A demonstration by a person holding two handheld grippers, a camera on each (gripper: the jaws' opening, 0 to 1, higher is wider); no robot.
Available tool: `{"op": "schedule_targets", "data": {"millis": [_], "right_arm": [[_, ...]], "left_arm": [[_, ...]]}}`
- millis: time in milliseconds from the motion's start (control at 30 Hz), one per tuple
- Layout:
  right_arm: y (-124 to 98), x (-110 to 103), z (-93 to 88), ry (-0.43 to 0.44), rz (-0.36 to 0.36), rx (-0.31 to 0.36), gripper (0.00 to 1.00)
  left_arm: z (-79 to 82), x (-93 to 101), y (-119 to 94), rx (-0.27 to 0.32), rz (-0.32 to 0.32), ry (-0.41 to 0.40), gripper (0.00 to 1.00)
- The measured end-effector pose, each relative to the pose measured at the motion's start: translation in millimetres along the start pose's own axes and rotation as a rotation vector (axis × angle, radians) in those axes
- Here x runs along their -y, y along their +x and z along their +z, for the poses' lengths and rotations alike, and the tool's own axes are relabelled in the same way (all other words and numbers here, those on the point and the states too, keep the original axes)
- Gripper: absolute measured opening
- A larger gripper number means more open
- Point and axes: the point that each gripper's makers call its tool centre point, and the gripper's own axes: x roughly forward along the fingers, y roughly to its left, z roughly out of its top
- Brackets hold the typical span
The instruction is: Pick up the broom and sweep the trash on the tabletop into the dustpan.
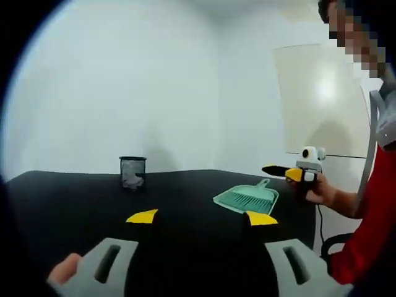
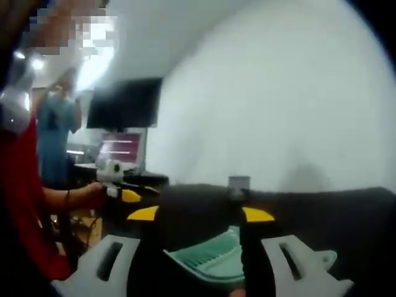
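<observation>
Black tabletop (image 1: 185, 247): one green dustpan (image 1: 246, 199), one mesh cup (image 1: 132, 172), no legible writing; both grippers (image 1: 202, 217) (image 2: 200, 214) apparently spread, empty.

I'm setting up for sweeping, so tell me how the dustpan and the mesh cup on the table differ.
The dustpan is light green, low and flat; the mesh cup is dark and stands upright. The dustpan carries a brush lying in it; what the mesh cup holds is unclear. Both sit on the black table.

We see a black desk (image 1: 185, 247), a green dustpan (image 1: 246, 199) with its broom resting in it near the right edge, a dark mesh cup (image 1: 132, 172) at the far edge
</observation>
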Motion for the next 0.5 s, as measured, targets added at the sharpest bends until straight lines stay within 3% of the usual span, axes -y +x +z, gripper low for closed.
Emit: {"op": "schedule_targets", "data": {"millis": [500], "right_arm": [[-0.5, 0.6, 1.0, 0.036, 0.005, 0.008, 0.49]], "left_arm": [[-2.8, -2.0, -1.3, -0.012, 0.001, -0.017, 0.45]]}}
